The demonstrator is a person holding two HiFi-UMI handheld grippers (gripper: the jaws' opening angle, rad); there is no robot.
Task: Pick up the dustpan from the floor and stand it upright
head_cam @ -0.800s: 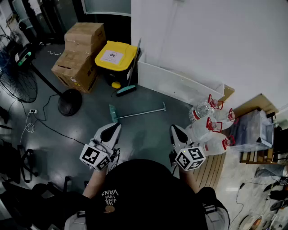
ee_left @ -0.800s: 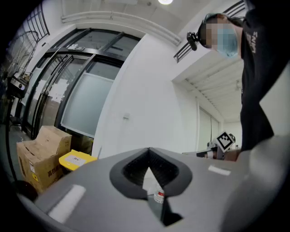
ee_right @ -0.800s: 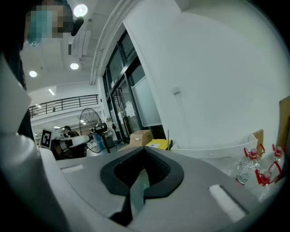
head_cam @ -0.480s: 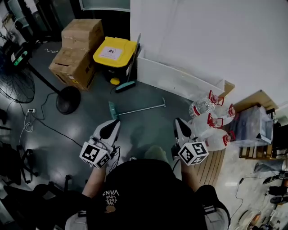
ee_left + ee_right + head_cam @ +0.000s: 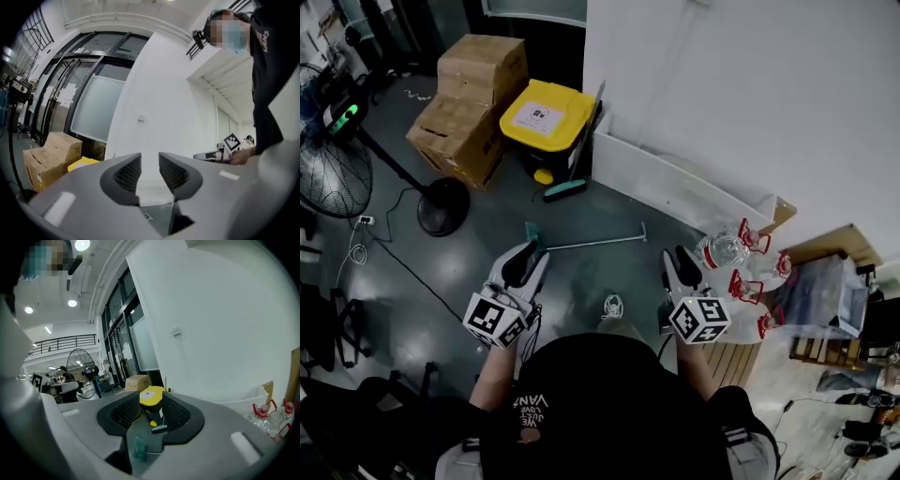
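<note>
The dustpan lies flat on the dark floor, its teal pan (image 5: 532, 232) to the left and its thin metal handle (image 5: 600, 242) running right. In the right gripper view the pan (image 5: 139, 447) shows low between the jaws, far ahead. My left gripper (image 5: 520, 263) hovers just short of the pan, open and holding nothing (image 5: 150, 173). My right gripper (image 5: 680, 267) is held off to the right of the handle's end, jaws apart and holding nothing (image 5: 151, 413). Neither touches the dustpan.
A yellow-lidded bin (image 5: 546, 117) stands behind, with a broom's teal head (image 5: 564, 189) at its foot. Cardboard boxes (image 5: 469, 103) and a fan base (image 5: 442, 202) are at left. A white trough (image 5: 675, 187) lines the wall. Water bottles (image 5: 727, 253) lie at right. A shoe (image 5: 612, 306) shows between the grippers.
The person has stepped forward: a shoe now shows between the grippers. Both grippers stay open and hold roughly the same place near the dustpan, which has not moved.
</note>
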